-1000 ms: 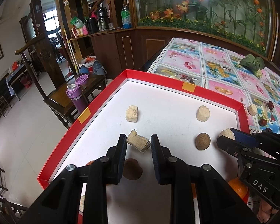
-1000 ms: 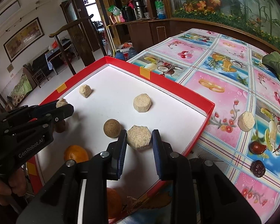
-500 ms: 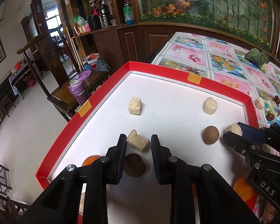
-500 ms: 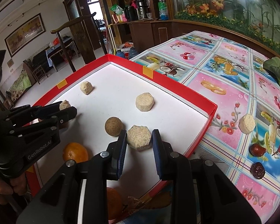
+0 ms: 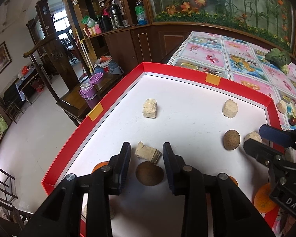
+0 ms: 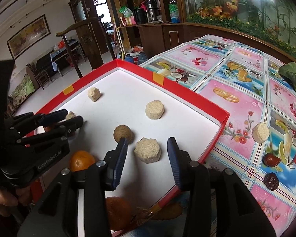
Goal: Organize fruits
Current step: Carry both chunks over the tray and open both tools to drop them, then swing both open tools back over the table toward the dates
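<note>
Both grippers hover low over the red tray [image 5: 236, 86], which sits on the surface [image 6: 236, 90] with its fruit-print cloth. The left gripper [image 5: 147, 159] has its fingers parted around a ridged pale chunk [image 5: 148, 154], with gaps on both sides, so it holds nothing; a dark brown round fruit [image 5: 149, 173] lies just under and behind it. The right gripper [image 6: 148, 158] is likewise spread wide around a pale hexagonal piece [image 6: 147, 150] near the tray's corner, also gripping nothing, with a tan ball [image 6: 122, 134] close by its left finger. Oranges [image 6: 81, 161] sit at the near edge. The risk, as I judge it: closing off-centre could push a chunk sideways, the right one toward the tray wall or its neighbour rolling away (round fruit moves at a nudge). The crumbly-looking pieces might also break under a hard squeeze.
</note>
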A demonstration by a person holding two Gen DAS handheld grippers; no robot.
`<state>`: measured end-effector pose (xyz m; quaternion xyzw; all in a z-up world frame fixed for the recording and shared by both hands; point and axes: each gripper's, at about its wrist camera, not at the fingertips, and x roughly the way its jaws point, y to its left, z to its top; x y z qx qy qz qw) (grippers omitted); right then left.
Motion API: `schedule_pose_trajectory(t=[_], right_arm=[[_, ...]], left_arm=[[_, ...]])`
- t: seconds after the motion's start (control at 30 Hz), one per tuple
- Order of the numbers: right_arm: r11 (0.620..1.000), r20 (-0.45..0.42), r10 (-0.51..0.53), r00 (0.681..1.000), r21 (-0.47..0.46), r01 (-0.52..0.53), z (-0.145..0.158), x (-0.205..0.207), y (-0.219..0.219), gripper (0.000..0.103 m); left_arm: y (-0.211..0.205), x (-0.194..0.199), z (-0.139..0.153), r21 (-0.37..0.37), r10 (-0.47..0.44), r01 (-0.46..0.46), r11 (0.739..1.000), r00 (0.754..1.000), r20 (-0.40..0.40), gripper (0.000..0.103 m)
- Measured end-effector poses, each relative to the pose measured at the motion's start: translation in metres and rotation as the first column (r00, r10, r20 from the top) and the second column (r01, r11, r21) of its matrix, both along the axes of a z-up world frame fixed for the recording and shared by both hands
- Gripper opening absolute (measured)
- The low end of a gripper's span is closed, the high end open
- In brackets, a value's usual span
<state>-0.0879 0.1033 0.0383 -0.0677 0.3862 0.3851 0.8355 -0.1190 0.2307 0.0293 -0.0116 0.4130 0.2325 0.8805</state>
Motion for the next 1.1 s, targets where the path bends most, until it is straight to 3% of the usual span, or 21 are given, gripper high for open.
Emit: schedule_pose_trajectory(t=[0.4,0.53,0.83,1.1], right_arm=[[0.992,-0.008,-0.108,0.994,0.072,0.108,0.022,0.028,-0.049,0.044],[0.977,-0.007,-0.189,0.982,0.097,0.189,0.033,0.047,-0.087,0.044],[0.888,-0.075,-0.421,0.904,0.168,0.427,0.049,0.099,-0.212,0.045],[0.827,-0.14,-0.526,0.839,0.146,0.543,0.036,0.123,-0.266,0.045]], left_arm=[[-0.01,-0.002,0.018,0.03,0.017,-0.018,0.999,0.999,0.035,0.069],[-0.026,0.0,0.029,0.043,-0.015,0.013,0.999,0.999,0.05,0.072],[-0.1,0.023,0.042,0.087,-0.216,0.212,0.973,0.976,0.039,0.078],[-0.168,0.041,0.041,0.048,-0.393,0.392,0.919,0.92,0.008,0.078]])
